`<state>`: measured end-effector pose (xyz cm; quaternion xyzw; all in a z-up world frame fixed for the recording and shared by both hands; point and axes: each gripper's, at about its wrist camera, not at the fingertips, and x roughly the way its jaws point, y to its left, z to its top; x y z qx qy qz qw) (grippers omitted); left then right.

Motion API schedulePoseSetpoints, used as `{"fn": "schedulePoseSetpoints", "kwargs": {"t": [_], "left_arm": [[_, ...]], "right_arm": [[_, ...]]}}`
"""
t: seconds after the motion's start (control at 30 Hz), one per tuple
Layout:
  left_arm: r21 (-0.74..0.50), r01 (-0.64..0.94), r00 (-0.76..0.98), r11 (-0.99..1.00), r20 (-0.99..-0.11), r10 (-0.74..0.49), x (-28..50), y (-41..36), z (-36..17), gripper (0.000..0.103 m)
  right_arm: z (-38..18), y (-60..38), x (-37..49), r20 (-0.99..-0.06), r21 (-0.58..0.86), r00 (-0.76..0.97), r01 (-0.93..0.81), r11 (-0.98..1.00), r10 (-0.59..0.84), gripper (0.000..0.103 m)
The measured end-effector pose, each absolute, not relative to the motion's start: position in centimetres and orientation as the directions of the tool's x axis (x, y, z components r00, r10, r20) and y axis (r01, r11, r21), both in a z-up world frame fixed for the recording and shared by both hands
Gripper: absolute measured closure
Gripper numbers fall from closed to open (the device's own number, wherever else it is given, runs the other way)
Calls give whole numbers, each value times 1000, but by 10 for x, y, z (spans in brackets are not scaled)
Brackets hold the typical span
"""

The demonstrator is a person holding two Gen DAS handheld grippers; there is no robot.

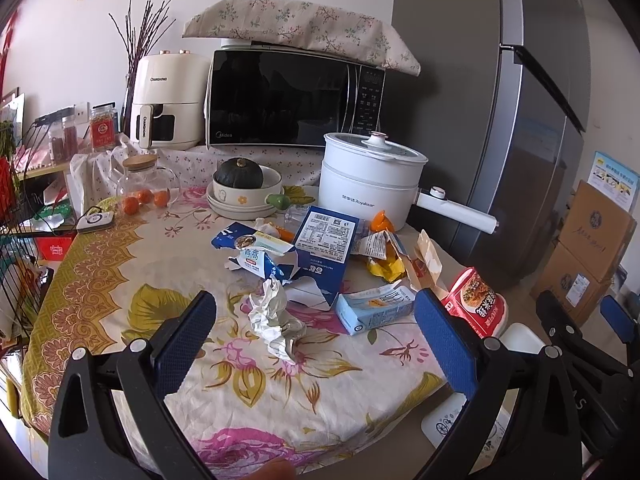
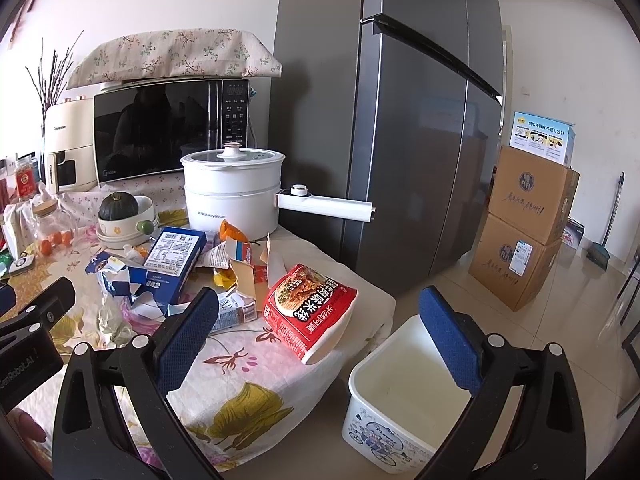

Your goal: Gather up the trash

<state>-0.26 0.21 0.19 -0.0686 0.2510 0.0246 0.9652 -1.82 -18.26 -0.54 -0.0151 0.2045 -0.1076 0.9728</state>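
Note:
Trash lies on the floral tablecloth [image 1: 120, 300]: a crumpled white paper [image 1: 274, 316], a torn blue box [image 1: 320, 252], a light blue carton [image 1: 374, 310], yellow and orange wrappers [image 1: 386, 268] and a red noodle cup [image 1: 476, 300] on its side at the table's right edge. My left gripper [image 1: 316, 344] is open and empty, just short of the crumpled paper. My right gripper [image 2: 320, 336] is open and empty, with the red noodle cup [image 2: 312, 308] between its fingers and ahead. A white bin [image 2: 400, 396] stands on the floor below the table's right edge.
A white electric pot [image 1: 368, 180] with a long handle, stacked bowls holding a green squash [image 1: 240, 190], a glass jar [image 1: 146, 184], a microwave [image 1: 288, 100] and an air fryer [image 1: 168, 104] stand behind the trash. A grey fridge [image 2: 400, 120] and cardboard boxes [image 2: 524, 232] are to the right.

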Motion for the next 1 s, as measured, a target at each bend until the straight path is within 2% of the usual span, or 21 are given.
{"fn": "schedulePoseSetpoints", "kwargs": {"t": [1.0], "left_arm": [[-121,-87,864,989,-504,14,0,4,-3,7]], "right_arm": [[-8,-181,-17,-402,-73,890,204,976,-216,7]]}}
